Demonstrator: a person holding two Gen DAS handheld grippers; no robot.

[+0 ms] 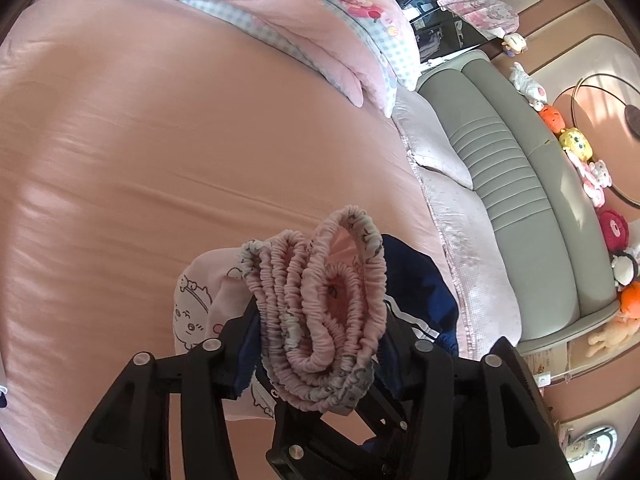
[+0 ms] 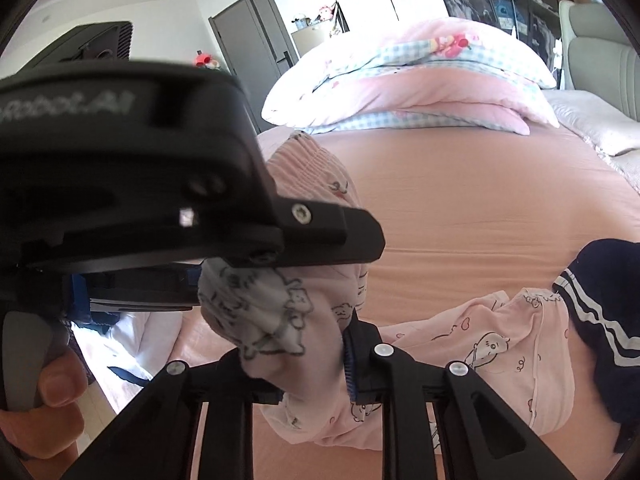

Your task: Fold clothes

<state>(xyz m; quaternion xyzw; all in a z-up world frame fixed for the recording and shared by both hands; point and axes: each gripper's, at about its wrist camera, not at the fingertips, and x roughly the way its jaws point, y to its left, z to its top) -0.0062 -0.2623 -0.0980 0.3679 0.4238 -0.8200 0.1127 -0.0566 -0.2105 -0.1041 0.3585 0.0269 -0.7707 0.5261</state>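
Pink cartoon-print pyjama trousers (image 2: 500,344) lie across the pink bed sheet (image 1: 160,140). Their gathered elastic waistband (image 1: 320,280) sits in loose loops between the fingers of my left gripper (image 1: 320,316), whose jaws stand apart and do not squeeze it. From the right wrist view, the left gripper's upper finger (image 2: 340,236) crosses the picture, and a white printed part of the trousers (image 2: 272,312) hangs below it. My right gripper (image 2: 296,348) is shut on that hanging part. A navy garment with white stripes (image 1: 420,280) (image 2: 600,300) lies partly on the trousers.
A stack of pink and blue-checked quilts (image 1: 320,20) (image 2: 420,80) lies at the far end of the bed. A grey padded headboard (image 1: 500,160) and a row of plush toys (image 1: 572,140) run along the right. A person's hand (image 2: 60,384) grips the left gripper's handle.
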